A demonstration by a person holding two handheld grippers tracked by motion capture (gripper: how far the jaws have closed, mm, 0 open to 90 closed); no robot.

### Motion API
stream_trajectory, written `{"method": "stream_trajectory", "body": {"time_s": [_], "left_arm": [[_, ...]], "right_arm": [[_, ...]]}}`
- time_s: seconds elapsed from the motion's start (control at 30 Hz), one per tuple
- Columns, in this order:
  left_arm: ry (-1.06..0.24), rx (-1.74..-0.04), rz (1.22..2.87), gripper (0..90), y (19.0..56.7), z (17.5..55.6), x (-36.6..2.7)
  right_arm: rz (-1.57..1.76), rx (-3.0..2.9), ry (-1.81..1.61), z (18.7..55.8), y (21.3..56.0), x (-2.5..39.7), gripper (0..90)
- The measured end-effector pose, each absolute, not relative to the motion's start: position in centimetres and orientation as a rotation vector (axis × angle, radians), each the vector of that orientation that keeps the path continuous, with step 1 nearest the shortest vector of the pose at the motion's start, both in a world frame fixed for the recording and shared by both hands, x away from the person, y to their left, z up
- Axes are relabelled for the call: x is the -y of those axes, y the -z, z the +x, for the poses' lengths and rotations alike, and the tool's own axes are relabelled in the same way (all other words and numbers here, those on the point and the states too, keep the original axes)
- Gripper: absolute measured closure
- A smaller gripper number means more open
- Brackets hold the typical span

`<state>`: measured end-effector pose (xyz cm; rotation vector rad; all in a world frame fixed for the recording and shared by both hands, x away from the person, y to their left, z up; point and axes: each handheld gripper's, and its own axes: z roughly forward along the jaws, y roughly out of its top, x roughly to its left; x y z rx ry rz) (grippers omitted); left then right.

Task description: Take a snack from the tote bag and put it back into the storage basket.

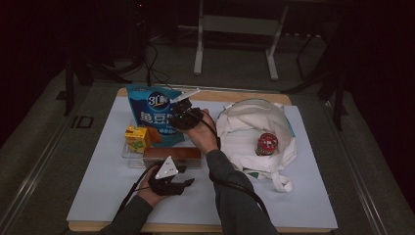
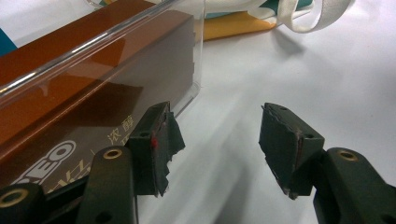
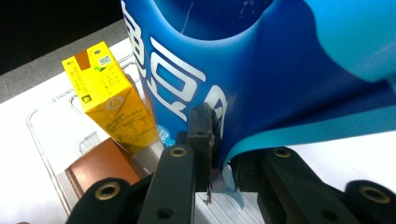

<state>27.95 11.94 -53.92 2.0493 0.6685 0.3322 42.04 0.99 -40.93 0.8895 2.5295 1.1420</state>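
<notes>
Right gripper (image 1: 182, 113) clamped on the lower edge of the blue snack bag (image 1: 152, 113), jaws pinched tight with the foil creased between them, as seen close up in the right gripper view (image 3: 212, 154). Bag (image 3: 261, 70) standing upright at the back of the clear plastic tray (image 1: 128, 155), leaning slightly and looming over the jaws. Just beside it, to the left, a yellow juice carton (image 1: 137, 137) standing upright in the same tray (image 3: 42, 140) (its foil straw hole facing up (image 3: 109, 105)). In front of both, a long brown box (image 1: 171, 153) lying flat along the tray's near wall, blocking the low approach to the bag from the person's side. Left gripper (image 1: 169, 180) resting low on the white mat (image 1: 293, 196), jaws spread wide and holding nothing (image 2: 217, 147), one finger just beside the tray's clear wall (image 2: 140, 51). Off to the right, well apart, a white tote bag (image 1: 244, 127) slumped open with a red-lidded can (image 1: 267, 144) inside.
</notes>
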Motion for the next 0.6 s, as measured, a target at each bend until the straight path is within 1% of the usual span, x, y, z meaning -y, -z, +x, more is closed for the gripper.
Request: {"method": "stream_trajectory", "body": {"time_s": [0.4,0.6], "left_arm": [[-0.330,-0.668,2.051,44.2,53.91,27.98,-11.94],[-0.329,-0.668,2.051,44.1,53.92,27.98,-11.94]], "right_arm": [[0.881,-2.481,-1.139,42.03,40.88,-1.08,79.5],[0.864,-2.499,-1.136,42.04,40.80,-0.86,71.6]]}}
